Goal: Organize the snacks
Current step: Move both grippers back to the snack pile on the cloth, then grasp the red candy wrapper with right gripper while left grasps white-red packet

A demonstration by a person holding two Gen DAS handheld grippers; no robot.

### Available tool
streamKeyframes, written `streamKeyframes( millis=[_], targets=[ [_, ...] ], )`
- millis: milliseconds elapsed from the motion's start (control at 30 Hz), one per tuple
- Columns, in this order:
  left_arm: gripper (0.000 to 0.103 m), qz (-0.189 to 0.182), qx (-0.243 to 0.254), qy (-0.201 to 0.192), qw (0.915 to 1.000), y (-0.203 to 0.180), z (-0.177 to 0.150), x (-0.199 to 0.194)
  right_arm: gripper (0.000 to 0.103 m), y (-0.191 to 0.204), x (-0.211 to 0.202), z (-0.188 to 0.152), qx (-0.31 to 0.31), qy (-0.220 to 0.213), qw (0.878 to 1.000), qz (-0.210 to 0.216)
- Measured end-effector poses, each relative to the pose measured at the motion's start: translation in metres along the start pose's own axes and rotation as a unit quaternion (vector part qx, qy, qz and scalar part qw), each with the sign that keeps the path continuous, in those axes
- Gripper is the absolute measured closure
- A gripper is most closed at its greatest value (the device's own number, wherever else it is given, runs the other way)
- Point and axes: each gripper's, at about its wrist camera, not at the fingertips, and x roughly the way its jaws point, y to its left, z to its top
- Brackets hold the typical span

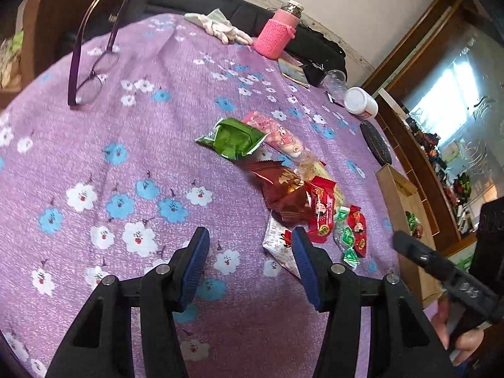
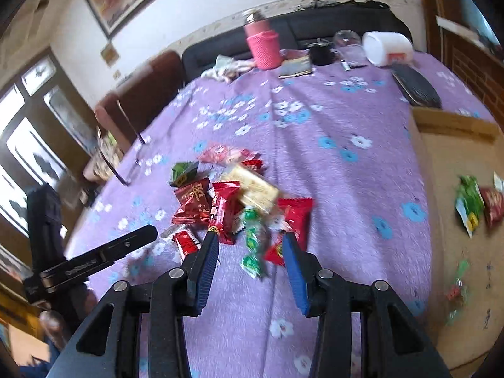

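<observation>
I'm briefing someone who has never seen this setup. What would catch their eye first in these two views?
Probably the heap of bright snack packets in the middle of the purple flowered tablecloth, red, green and brown wrappers jumbled together. Next, the pink knitted bottle at the far edge, and the cardboard box on the right with a few packets already in it.

A large Chinese character shows on a dark red snack packet (image 2: 192, 201); nothing else is legible.
</observation>
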Motion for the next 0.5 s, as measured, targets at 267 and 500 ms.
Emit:
streamKeyframes(
  millis=[267, 500],
  targets=[
    [0.052, -0.012, -0.007, 0.002, 0.9999, 0.003, -0.003, -0.007, 0.064, -0.013, 0.029, 0.013, 0.008, 0.019, 0.994, -0.104],
    [0.056, -0.025, -0.010, 0.013, 0.9996, 0.001, -0.004, -0.002, 0.066, -0.018, 0.056, 0.007, 0.002, 0.043, 0.995, -0.088]
  ],
)
